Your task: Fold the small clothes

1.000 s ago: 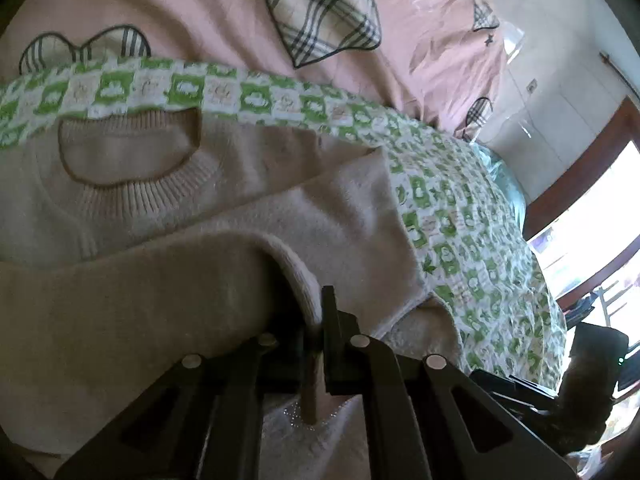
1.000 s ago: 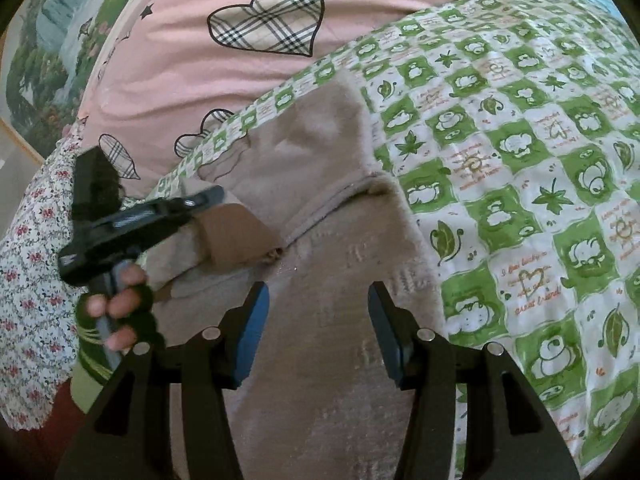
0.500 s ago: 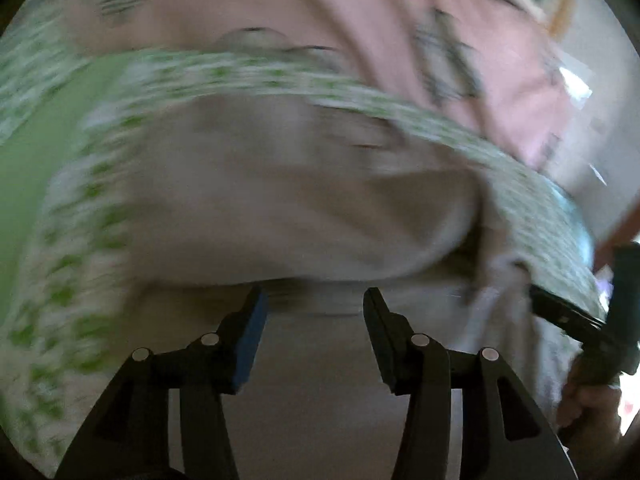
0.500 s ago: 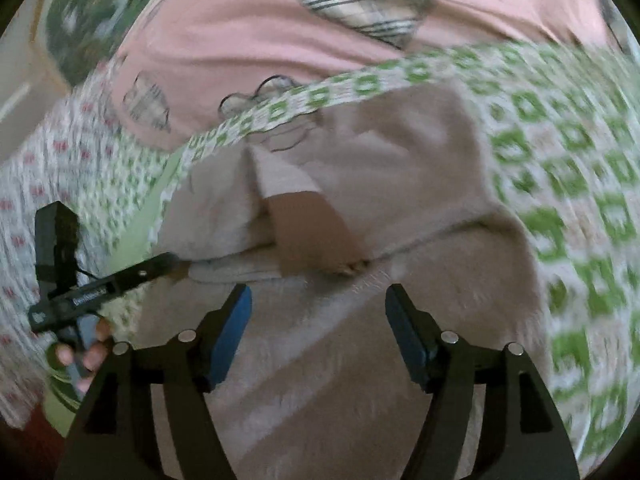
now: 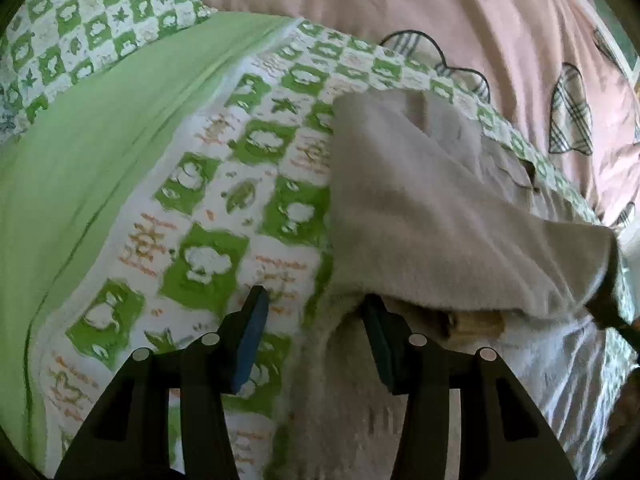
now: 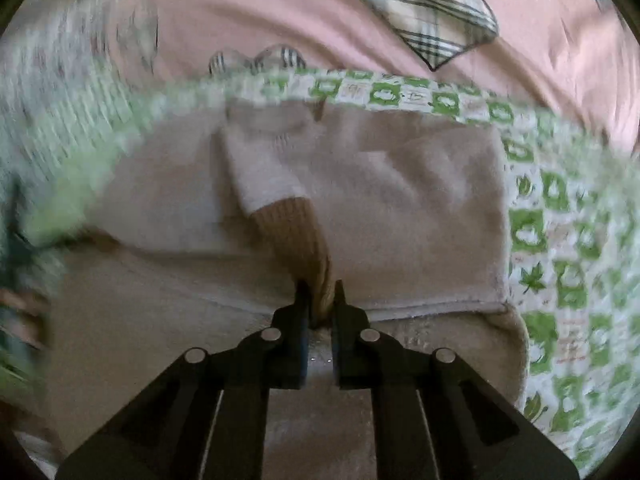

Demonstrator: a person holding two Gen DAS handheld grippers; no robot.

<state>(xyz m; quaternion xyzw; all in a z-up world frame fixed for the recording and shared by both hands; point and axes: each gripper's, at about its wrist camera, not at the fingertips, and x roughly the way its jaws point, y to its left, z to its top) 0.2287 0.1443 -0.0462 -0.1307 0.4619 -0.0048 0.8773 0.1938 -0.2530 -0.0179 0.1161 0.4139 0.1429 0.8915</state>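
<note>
Your right gripper (image 6: 319,300) points forward and slightly down at the beige sweater (image 6: 400,208), and its jaws are clenched on the brown ribbed cuff (image 6: 296,236) of a sleeve that lies folded across the sweater's body. The sleeve runs from the neckline area toward you, and the cuff end disappears between the 2 dark fingers (image 6: 298,320). The left part of this view is smeared with motion blur, so you cannot make out what sits there.

Your left gripper (image 5: 312,320) is tilted down over the left edge of the sweater (image 5: 420,208). Its jaws are spread wide and grasp nothing: the left finger (image 5: 250,336), with its blue pad, hovers over the green-and-white checked quilt (image 5: 200,208), while the right finger (image 5: 380,340) sits at the sweater's edge, under a folded-over layer of the knit. A bit of the brown cuff (image 5: 476,324) shows just beside that finger, below the fold.

The sweater lies on the checked quilt on the bed, its top edge near the pink cover with plaid hearts (image 6: 400,4). A plain green sheet (image 5: 100,140) runs along the quilt's left side in the left wrist view.
</note>
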